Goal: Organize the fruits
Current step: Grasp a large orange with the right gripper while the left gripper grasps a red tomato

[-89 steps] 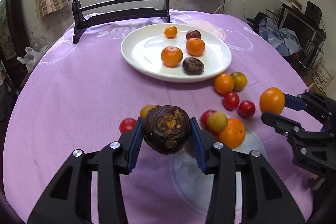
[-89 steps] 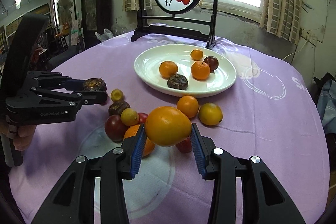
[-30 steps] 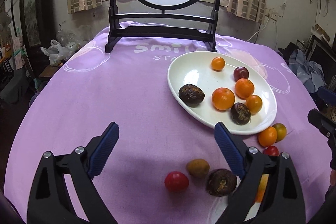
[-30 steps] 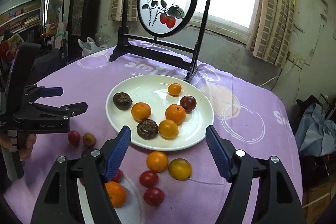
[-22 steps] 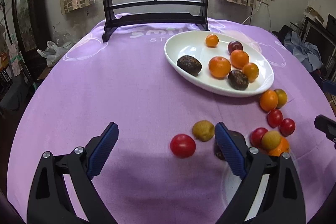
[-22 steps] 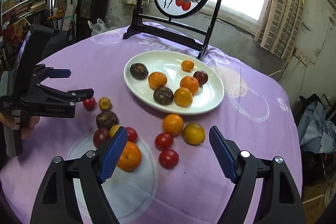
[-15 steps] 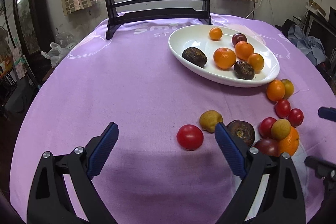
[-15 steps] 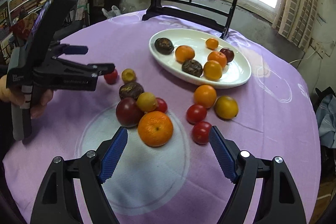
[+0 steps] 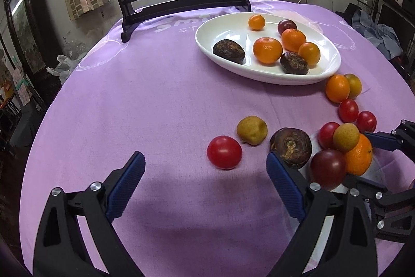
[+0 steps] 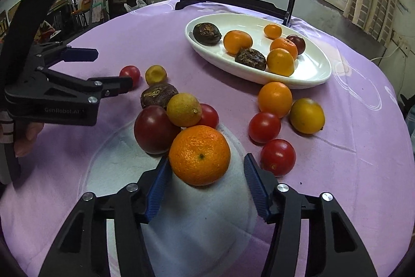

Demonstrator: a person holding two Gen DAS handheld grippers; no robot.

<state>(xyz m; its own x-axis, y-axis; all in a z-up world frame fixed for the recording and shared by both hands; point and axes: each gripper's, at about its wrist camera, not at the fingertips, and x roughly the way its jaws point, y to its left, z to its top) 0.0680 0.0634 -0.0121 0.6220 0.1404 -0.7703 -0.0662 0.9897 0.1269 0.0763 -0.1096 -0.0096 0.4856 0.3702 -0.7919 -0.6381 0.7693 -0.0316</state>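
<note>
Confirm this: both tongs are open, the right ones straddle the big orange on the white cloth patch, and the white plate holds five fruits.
Wrong on the count only. The white plate holds seven fruits, as the left wrist view shows. The rest stands: the left tongs and right tongs are open, and the right ones straddle the big orange.

"GenRobot.AI" printed on the side of the left gripper (image 10: 110, 70), white partial lettering "sm…" and "ST" on the purple tablecloth (image 9: 155, 85)

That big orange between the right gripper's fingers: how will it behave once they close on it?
The orange is round, so it may roll if nudged off-centre. Its dimpled skin probably grips well against the ribbed blue fingers. It leans against a dark red tomato, which could shift when the orange lifts.
</note>
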